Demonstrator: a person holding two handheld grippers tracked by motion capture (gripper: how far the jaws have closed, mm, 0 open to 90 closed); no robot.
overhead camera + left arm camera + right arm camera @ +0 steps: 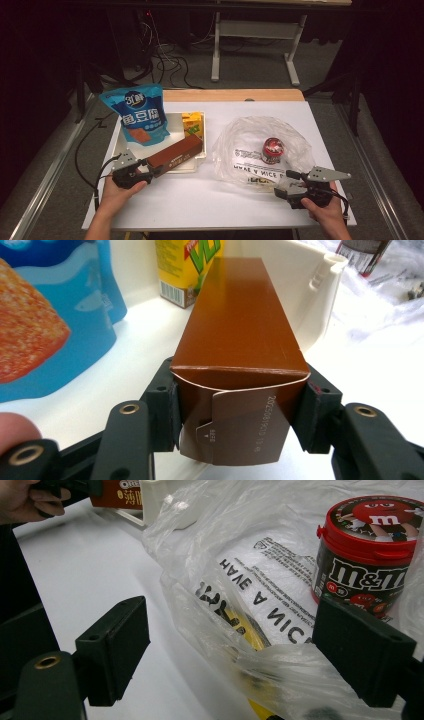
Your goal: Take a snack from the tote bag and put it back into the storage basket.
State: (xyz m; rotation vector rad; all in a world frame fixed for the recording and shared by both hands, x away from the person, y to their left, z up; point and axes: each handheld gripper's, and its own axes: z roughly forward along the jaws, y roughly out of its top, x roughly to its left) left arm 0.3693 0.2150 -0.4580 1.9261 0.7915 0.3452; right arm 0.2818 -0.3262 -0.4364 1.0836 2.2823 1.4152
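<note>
Brown box point(240, 335) end clamped between left gripper point(240, 412) pads.

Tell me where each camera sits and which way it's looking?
High view: above the table, looking forward and down; both forearms, left gripper and right gripper show.
Left gripper view: on that gripper, looking along jaws clamping the brown box.
Right gripper view: along open jaws at the plastic bag and candy jar.
All three share the brown box.

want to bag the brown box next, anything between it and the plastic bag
Partly. The brown box, clamped in the left gripper, lies across the white tray's right rim, beside a yellow carton. Past that rim, bare table reaches the plastic bag, where the M&M's tub sits.
</note>
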